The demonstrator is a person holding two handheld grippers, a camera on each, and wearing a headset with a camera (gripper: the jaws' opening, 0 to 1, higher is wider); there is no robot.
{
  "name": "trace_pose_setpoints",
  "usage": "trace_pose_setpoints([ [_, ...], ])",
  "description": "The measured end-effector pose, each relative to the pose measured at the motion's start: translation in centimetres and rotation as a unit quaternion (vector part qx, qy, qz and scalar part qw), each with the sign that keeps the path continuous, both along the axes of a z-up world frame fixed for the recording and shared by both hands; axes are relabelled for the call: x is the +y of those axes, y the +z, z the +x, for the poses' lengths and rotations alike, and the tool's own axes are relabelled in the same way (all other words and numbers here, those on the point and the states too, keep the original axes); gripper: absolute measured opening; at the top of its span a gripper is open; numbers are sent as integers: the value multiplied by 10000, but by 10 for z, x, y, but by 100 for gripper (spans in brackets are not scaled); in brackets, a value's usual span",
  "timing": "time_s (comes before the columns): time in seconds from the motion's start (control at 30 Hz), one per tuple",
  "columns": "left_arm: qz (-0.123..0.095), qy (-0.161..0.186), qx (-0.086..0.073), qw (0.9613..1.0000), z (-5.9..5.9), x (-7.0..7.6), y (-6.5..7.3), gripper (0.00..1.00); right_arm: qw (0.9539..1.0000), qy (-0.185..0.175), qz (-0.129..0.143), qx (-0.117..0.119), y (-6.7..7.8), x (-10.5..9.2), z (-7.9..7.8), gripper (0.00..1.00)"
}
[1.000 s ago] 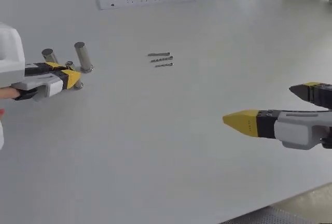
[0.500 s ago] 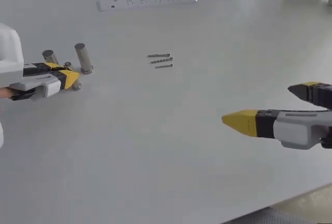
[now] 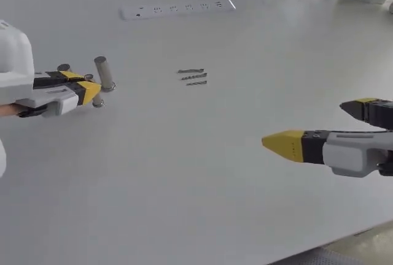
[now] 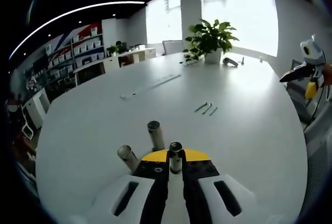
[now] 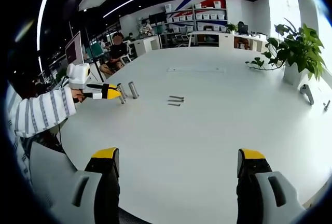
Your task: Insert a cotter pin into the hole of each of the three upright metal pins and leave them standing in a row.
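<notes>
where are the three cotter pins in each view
Head view: cotter pins upper centre, right of the metal pins.
Left gripper view: right of centre, past the jaws.
Right gripper view: near centre, right of the metal pins.
Shared landmark: the white power strip lying beyond them.

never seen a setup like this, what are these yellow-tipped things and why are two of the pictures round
No robot here: a person holds hand tongs in each hand. The flat picture comes from a headset camera looking down at the white table; each round one from a fisheye camera riding on one pair. The left tongs look closed on one upright metal pin, two more pins beside it. The right tongs are open, holding nothing. Three cotter pins lie mid-table, a power strip beyond.
</notes>
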State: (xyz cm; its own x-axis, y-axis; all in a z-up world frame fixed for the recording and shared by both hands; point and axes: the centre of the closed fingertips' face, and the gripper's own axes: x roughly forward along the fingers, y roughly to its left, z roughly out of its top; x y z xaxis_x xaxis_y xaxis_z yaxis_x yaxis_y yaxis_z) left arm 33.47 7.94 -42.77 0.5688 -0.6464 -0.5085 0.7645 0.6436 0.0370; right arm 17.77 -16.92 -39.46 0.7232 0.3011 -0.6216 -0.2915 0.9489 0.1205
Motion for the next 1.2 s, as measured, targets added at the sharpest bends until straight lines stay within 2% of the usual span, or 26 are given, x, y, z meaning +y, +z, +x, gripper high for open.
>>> trace_pose_setpoints([
  [0.07, 8, -98, -49, 9999, -5, -4, 4, 5, 10000, 15, 4, -11, 1, 1, 0, 93],
  [0.1, 1, -151, -70, 9999, -13, -8, 10, 5, 10000, 23, 3, -25, 2, 2, 0, 93],
  [0.2, -59, -274, -91, 9996, -22, -13, 16, 5, 10000, 39, 12, -58, 4, 3, 0, 93],
  [0.33, -14, -553, -229, 9982, -40, -27, 26, 5, 9999, 74, 24, -99, 5, 5, 0, 93],
  [0.4, -63, -667, -237, 9975, -46, -31, 28, 5, 9999, 91, 40, -120, 6, 6, 0, 93],
  [0.5, 3, -866, -286, 9958, -54, -35, 30, 5, 9998, 94, 134, -142, 5, 9, 1, 93],
  [0.6, -91, -906, -250, 9955, -60, -39, 32, 5, 9996, 111, 215, -176, 6, 13, 1, 93],
  [0.67, -62, -963, -317, 9948, -65, -42, 35, 5, 9995, 142, 222, -195, 7, 15, 1, 93],
  [0.77, -118, -1005, -331, 9943, -70, -48, 37, 5, 9994, 182, 221, -216, 7, 17, 2, 93],
  [1.0, -65, -1161, -297, 9928, -84, -61, 29, 5, 9990, 265, 273, -214, 7, 22, 2, 92],
  [1.07, -20, -1195, -244, 9925, -86, -60, 19, 5, 9990, 292, 266, -216, 7, 24, 2, 92],
  [1.13, -91, -1183, -65, 9929, -89, -62, 12, 5, 9989, 318, 276, -204, 6, 26, 1, 92],
  [1.2, -130, -1199, -39, 9927, -92, -65, 8, 5, 9988, 359, 280, -174, 3, 28, 0, 92],
])
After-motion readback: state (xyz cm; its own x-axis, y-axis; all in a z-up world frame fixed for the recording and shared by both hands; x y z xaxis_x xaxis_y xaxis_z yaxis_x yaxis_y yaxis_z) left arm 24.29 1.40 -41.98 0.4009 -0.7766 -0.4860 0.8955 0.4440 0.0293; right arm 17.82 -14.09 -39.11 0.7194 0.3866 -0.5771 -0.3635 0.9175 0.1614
